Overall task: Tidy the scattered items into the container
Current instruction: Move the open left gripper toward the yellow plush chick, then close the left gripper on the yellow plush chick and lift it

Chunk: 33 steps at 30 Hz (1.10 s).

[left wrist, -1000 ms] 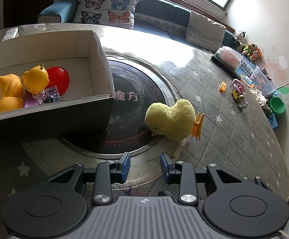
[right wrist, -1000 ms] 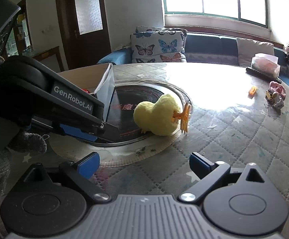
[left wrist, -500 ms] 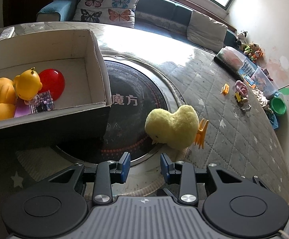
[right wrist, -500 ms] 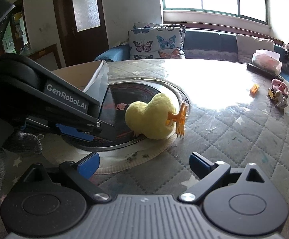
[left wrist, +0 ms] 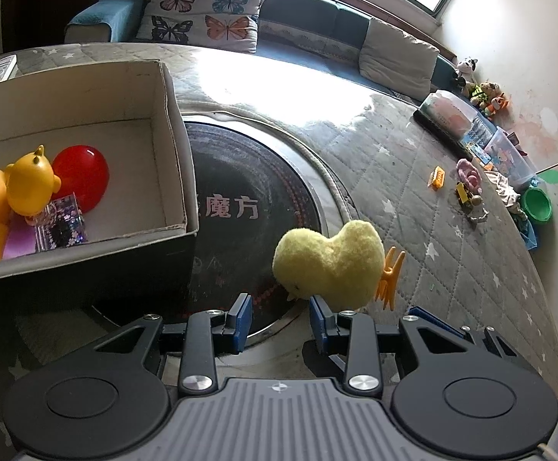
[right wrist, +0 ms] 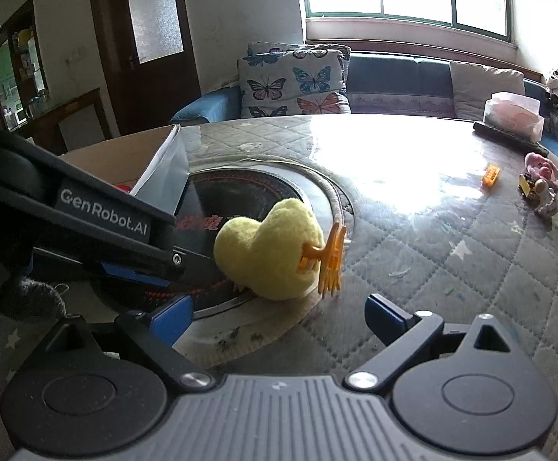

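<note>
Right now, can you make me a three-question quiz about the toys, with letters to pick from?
1. Where does the fluffy yellow chick lie?
A. inside the box
B. on the table, outside the box
C. on the sofa

2. What colour is the ball in the box?
A. red
B. green
C. white

3. How are the right gripper fingers?
A. shut on the chick
B. spread apart, holding nothing
C. shut on the ball

Answers: B, it lies beside the box; A, it shines red; B, the chick sits beyond the gap.
</note>
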Each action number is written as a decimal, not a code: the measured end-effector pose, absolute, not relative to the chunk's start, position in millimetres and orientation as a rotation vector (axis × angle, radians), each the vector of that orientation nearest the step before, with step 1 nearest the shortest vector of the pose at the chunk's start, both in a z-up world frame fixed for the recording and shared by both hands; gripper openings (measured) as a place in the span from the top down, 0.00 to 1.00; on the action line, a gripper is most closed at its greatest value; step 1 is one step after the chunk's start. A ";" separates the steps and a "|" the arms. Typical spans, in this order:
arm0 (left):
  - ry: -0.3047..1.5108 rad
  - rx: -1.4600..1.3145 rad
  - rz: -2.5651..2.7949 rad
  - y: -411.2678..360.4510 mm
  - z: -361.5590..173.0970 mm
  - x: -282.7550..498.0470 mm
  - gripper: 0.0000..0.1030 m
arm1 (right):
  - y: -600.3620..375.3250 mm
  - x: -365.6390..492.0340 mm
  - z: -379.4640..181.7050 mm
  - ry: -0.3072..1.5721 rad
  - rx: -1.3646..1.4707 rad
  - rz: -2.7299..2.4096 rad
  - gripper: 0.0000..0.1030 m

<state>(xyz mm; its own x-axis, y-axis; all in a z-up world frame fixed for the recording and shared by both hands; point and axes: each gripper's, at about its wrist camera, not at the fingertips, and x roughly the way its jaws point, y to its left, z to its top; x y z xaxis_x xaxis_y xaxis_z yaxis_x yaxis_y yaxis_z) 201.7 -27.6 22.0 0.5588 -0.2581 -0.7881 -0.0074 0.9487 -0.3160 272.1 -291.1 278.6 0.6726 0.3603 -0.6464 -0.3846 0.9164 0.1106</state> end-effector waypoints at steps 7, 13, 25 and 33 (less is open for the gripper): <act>0.971 -0.305 -0.152 -29.2 22.4 210.9 0.65 | -289.4 283.6 275.8 0.730 -0.041 0.423 0.08; 0.959 -0.327 -0.146 -30.1 24.2 221.4 0.65 | -289.4 291.9 276.9 0.728 -0.025 0.432 0.11; 0.955 -0.403 -0.149 -28.8 20.7 237.7 0.65 | -286.0 309.7 275.6 0.733 -0.010 0.460 0.20; 0.957 -0.478 -0.167 -25.5 19.3 243.6 0.65 | -286.6 318.3 272.2 0.735 -0.002 0.478 0.23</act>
<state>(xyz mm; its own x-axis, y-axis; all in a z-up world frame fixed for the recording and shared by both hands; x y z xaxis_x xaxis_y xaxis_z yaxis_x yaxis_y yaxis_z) 243.6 -25.5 19.3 0.5723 -0.3438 -0.7445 -0.0706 0.8838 -0.4625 318.3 -286.6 272.2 0.6397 0.4185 -0.6446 -0.4198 0.8929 0.1631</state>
